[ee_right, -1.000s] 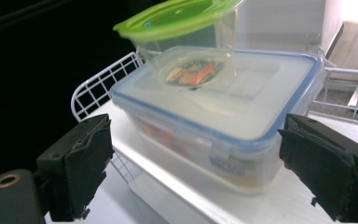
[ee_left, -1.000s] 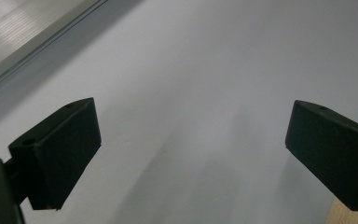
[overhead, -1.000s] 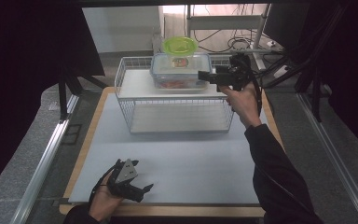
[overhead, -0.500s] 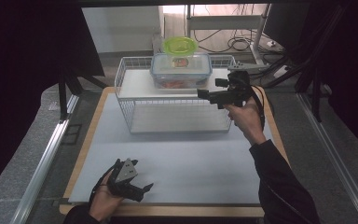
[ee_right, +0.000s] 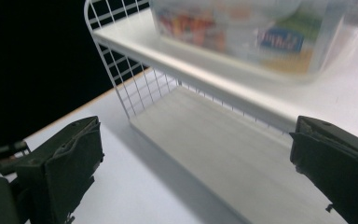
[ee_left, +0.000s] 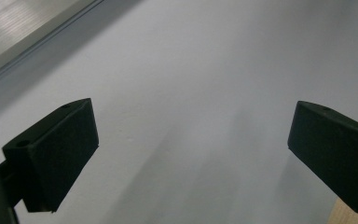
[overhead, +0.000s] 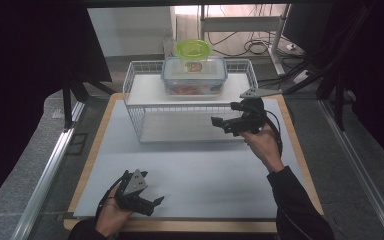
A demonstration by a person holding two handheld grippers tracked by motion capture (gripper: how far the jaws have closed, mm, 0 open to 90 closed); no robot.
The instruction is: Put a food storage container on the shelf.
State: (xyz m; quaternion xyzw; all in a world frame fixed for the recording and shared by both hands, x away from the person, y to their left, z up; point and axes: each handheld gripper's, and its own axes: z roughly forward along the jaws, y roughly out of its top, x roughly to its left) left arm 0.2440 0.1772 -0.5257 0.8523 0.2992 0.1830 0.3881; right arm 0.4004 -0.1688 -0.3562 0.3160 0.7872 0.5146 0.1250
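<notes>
A clear lidded food container point(overhead: 194, 75) with a blue rim sits on the top shelf of a white wire rack point(overhead: 142, 95). My right gripper point(overhead: 223, 116) hovers in front of the rack's right end, below the shelf top and pointing left. Its jaws have just been opening and nothing is between them. In the right gripper view the open right gripper point(ee_right: 196, 163) faces the rack point(ee_right: 121, 88) and the container point(ee_right: 242, 32) above it. My left gripper point(overhead: 154, 205) rests open near the front left of the white mat point(overhead: 205, 175). The left gripper view has the left gripper point(ee_left: 191, 154) over bare mat.
A bowl with a green lid point(overhead: 193, 49) stands behind the container at the rack's back. The mat lies on a wooden board point(overhead: 300, 150). Cables and a metal stand fill the floor beyond the table. Dark curtains hang on both sides.
My right gripper has come away from the container's right end, moving down and toward the person. The container and my left gripper have stayed where they were.
</notes>
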